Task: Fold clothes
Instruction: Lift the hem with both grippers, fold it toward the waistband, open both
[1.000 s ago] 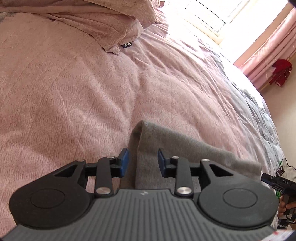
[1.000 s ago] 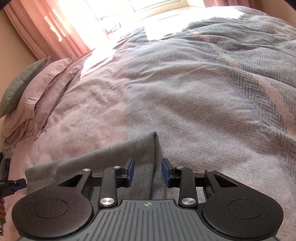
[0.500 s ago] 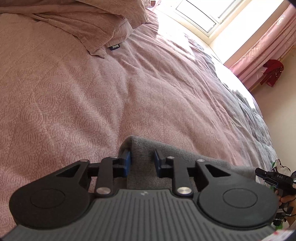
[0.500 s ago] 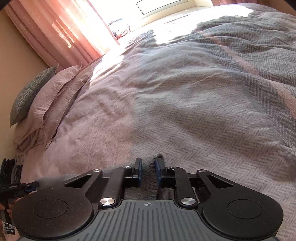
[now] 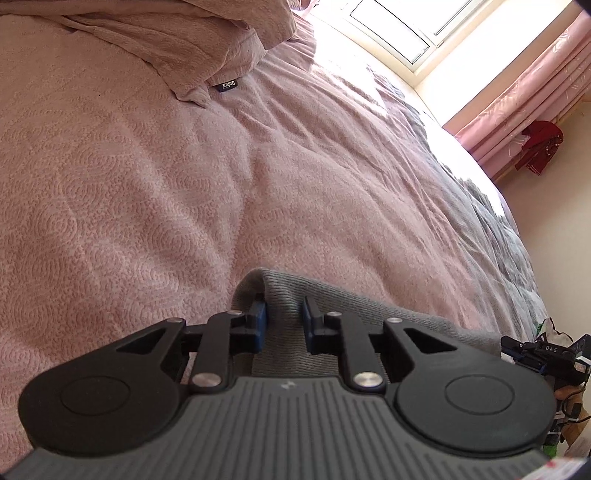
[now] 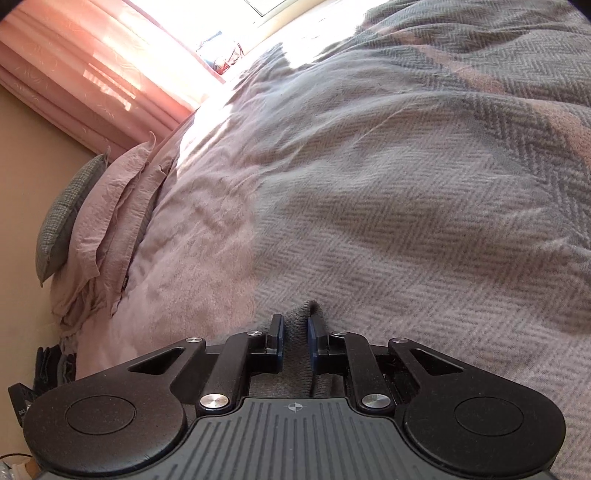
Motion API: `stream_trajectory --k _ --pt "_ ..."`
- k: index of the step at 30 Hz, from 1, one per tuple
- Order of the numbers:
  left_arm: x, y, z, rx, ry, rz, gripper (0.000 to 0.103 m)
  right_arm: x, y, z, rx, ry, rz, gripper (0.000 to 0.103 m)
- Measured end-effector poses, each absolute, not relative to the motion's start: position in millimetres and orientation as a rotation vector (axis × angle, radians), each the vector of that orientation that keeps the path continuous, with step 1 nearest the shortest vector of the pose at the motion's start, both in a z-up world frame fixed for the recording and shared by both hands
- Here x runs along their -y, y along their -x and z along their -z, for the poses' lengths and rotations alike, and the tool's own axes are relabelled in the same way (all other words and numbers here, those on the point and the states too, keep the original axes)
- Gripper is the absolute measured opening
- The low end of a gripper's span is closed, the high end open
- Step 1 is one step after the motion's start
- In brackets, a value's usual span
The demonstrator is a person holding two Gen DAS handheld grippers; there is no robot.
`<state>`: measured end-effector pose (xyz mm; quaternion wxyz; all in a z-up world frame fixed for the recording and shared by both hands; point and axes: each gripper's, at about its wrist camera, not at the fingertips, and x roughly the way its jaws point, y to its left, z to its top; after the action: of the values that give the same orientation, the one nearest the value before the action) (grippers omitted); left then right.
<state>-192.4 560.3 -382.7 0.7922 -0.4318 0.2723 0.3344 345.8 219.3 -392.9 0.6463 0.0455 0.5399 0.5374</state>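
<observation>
Down low on the bed: grey knitted garment, 2 corners pinched. Left gripper with jaws just closed, clamped on the garment's bunched left corner over the pink bedspread. Right gripper likewise just closed, jaws clamped on the ridge of the other corner, beside the grey herringbone blanket. Further out: pink pillows at the head, grey cushion behind them, pink curtains, bright window, red cloth by the wall.
</observation>
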Motion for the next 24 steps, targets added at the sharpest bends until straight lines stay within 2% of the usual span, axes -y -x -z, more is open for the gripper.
stream_trajectory --k 12,13,14,18,21,24 --pt "-558.7 194.9 388.9 -0.577 0.958 -0.7 0.016 -216.1 -352.2 400.7 -1.253 -0.188 -1.223 0.011" --pt "-558.4 194.1 388.3 -0.578 0.947 -0.7 0.014 -219.1 -352.0 400.5 -1.245 -0.174 -1.237 0.011" --pt "-558.0 193.4 387.2 -0.577 0.932 -0.697 0.006 -220.1 -350.8 398.9 -1.225 -0.148 -1.245 0.0" --pt "-557.5 192.4 376.0 -0.528 0.888 -0.685 0.004 -214.3 -351.8 386.3 -1.172 -0.198 -1.291 0.0" --pt "-572.3 196.5 373.8 -0.446 0.973 -0.697 0.004 -219.9 -359.3 385.7 -1.214 -0.26 -1.257 0.0" --pt "-584.5 185.7 376.8 -0.465 0.96 -0.723 0.004 -232.8 -366.7 390.0 -1.242 -0.293 -1.201 0.0"
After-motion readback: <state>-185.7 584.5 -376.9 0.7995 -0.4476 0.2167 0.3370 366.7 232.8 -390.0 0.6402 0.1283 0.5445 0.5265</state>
